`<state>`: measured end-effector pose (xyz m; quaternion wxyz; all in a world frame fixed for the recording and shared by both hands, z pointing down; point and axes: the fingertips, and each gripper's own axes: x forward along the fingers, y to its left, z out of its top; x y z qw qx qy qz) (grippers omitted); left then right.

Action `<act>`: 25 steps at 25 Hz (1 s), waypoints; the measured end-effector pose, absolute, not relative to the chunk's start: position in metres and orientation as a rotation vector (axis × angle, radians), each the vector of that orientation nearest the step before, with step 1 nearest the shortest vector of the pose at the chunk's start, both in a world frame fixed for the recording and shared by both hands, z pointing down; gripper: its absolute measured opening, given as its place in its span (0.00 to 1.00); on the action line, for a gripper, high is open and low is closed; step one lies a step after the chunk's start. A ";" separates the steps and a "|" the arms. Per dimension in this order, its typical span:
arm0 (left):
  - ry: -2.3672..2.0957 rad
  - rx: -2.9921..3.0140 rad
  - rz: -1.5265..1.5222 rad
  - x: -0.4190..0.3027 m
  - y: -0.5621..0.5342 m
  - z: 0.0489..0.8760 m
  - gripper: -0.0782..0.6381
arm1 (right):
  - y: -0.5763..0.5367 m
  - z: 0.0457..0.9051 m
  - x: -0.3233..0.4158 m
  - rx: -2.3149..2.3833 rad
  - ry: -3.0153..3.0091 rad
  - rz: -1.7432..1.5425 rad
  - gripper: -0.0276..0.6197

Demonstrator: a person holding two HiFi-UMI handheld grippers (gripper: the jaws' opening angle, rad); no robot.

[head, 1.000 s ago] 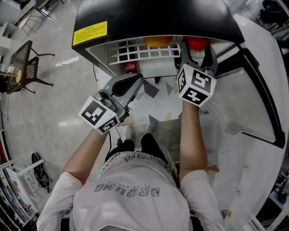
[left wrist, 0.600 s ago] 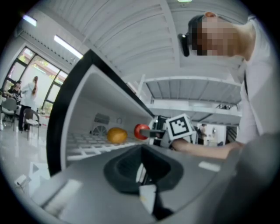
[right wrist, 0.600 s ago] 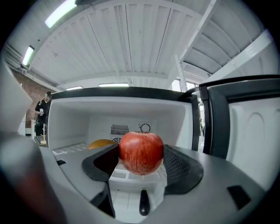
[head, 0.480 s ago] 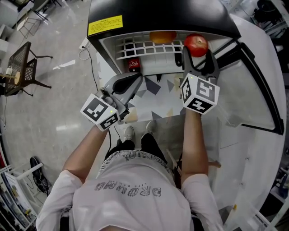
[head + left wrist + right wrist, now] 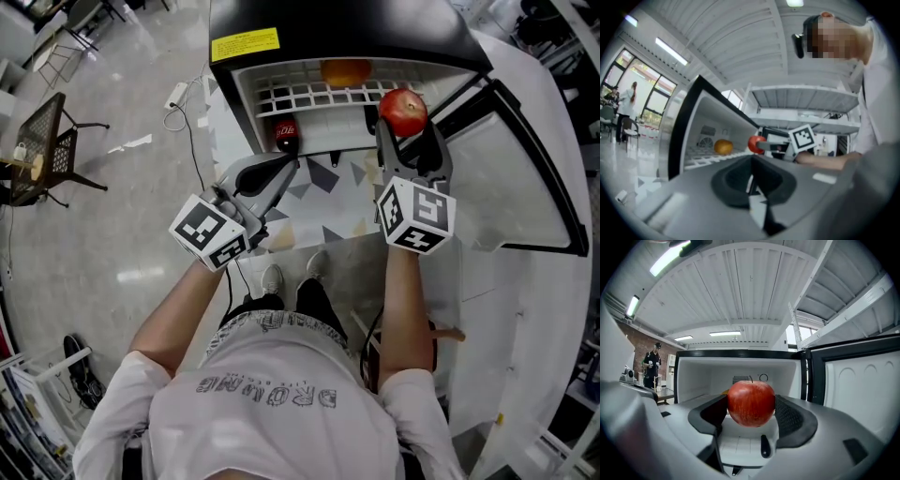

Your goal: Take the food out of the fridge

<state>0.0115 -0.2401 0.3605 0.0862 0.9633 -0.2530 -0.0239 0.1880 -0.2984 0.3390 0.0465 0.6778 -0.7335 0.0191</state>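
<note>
My right gripper (image 5: 405,127) is shut on a red apple (image 5: 403,111), held just in front of the open fridge (image 5: 337,37). In the right gripper view the apple (image 5: 751,403) sits between both pads, with the white fridge interior (image 5: 698,376) behind it. An orange (image 5: 346,71) rests on the white wire shelf (image 5: 300,97) inside. A red drink can (image 5: 285,134) stands lower down at the fridge's front. My left gripper (image 5: 284,171) hangs shut and empty, left of the apple. From the left gripper view I see the orange (image 5: 723,147) and the apple (image 5: 757,144).
The fridge door (image 5: 525,178) stands open at the right, beside my right arm. A cable and power strip (image 5: 178,94) lie on the floor at the left, and a chair (image 5: 47,141) stands farther left. A person (image 5: 652,363) stands far off.
My right gripper has drawn the apple out from under the fridge's top edge toward me. The left gripper has hardly moved.
</note>
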 end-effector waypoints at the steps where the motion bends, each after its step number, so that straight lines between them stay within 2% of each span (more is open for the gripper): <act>1: -0.752 2.872 -0.072 0.010 -0.239 0.360 0.12 | -0.294 0.339 0.186 2.064 -2.245 0.061 0.51; 25: -0.737 2.881 -0.090 -0.025 -0.220 0.355 0.12 | -0.212 0.353 0.127 1.927 -2.353 0.185 0.51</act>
